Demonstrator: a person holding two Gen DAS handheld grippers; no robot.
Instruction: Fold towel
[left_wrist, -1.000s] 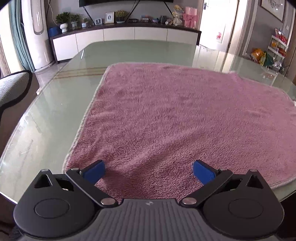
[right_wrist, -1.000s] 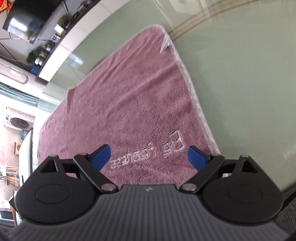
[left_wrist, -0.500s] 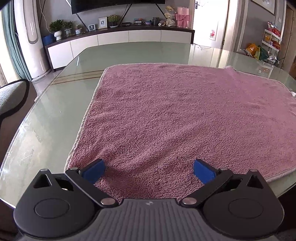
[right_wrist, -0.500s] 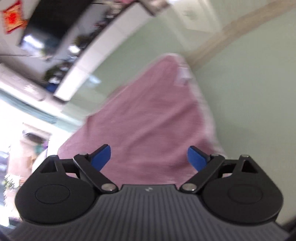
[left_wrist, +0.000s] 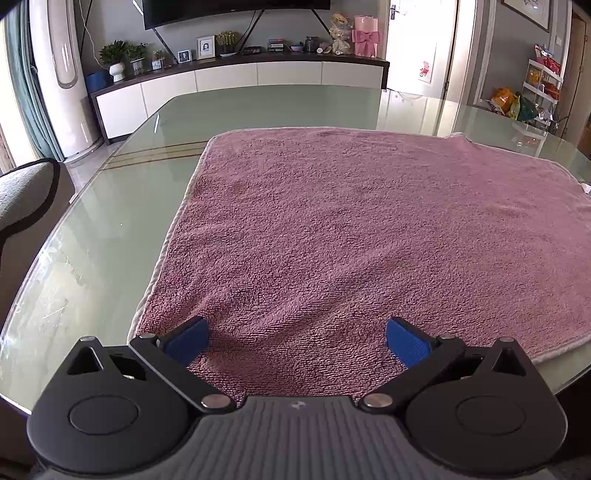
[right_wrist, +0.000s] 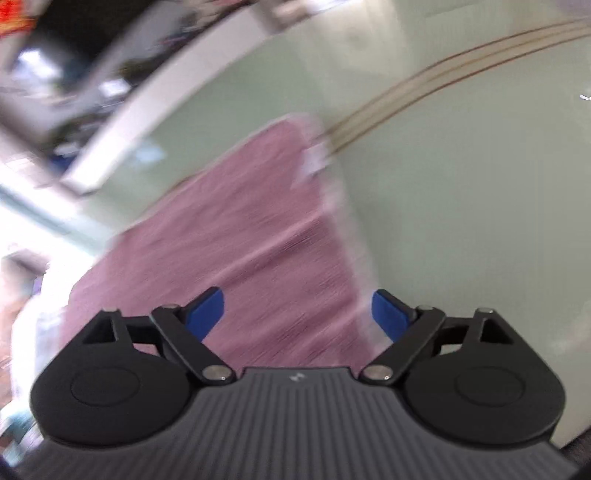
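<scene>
A pink towel (left_wrist: 351, 229) lies spread flat on a pale green glass table (left_wrist: 122, 229). My left gripper (left_wrist: 297, 341) stands open over the towel's near left corner, with nothing between its blue pads. In the right wrist view the picture is blurred by motion. There the towel (right_wrist: 236, 243) runs away from me, and its right edge with a white tag (right_wrist: 314, 162) shows. My right gripper (right_wrist: 297, 312) is open above the towel's near right edge, holding nothing.
The table's near rim (left_wrist: 22, 295) curves round on the left, with a padded chair back (left_wrist: 26, 195) beside it. A white sideboard (left_wrist: 236, 85) with plants and frames stands beyond the far end. Bare glass (right_wrist: 480, 206) lies right of the towel.
The left view has tilted up a little, showing more of the room; the towel lies as before. The right gripper is swinging fast, so its view went from sharp to blurred. Both stayed open.
</scene>
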